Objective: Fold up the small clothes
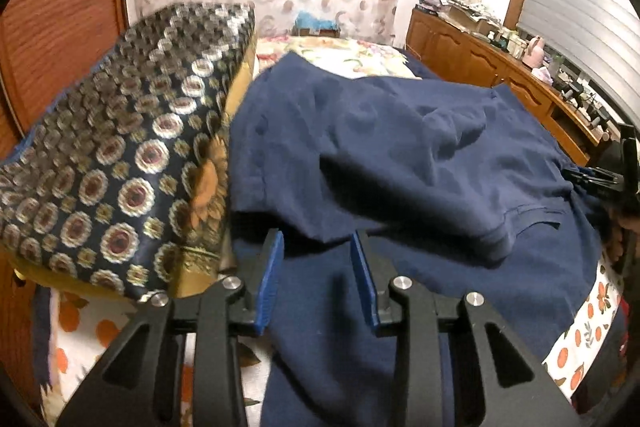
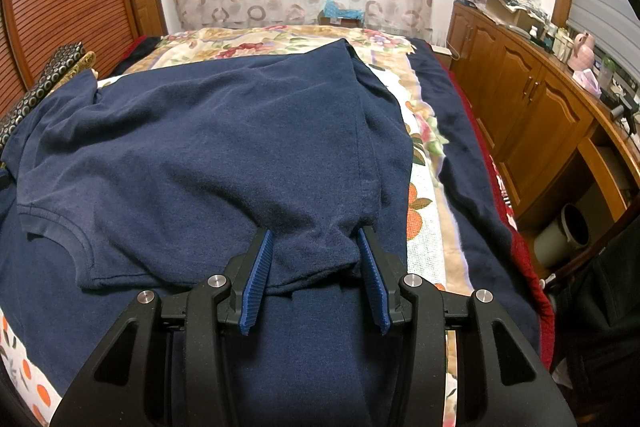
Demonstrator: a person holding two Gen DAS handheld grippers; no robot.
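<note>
While the navy T-shirt [image 2: 208, 147] lies spread across the bed [image 2: 424, 251], its near part is folded over so that the ribbed neckline [image 2: 56, 227] shows toward the bed's left edge. The right tongs [image 2: 316, 239] stand over the shirt's near hem, their 2 blue pads [image 2: 256, 279] pressed against a bunched ridge of the navy cloth that fills the gap between them. In the left wrist view, the left tongs [image 1: 316, 239] are at a middling width with their blue pads apart; navy cloth lies beneath and between them, and no pad visibly presses on it. A patterned cushion [image 1: 120, 163] sits at the bed's left side, touching the shirt's sleeve. A wooden cabinet [image 2: 520, 115] runs along the bed's right side.
</note>
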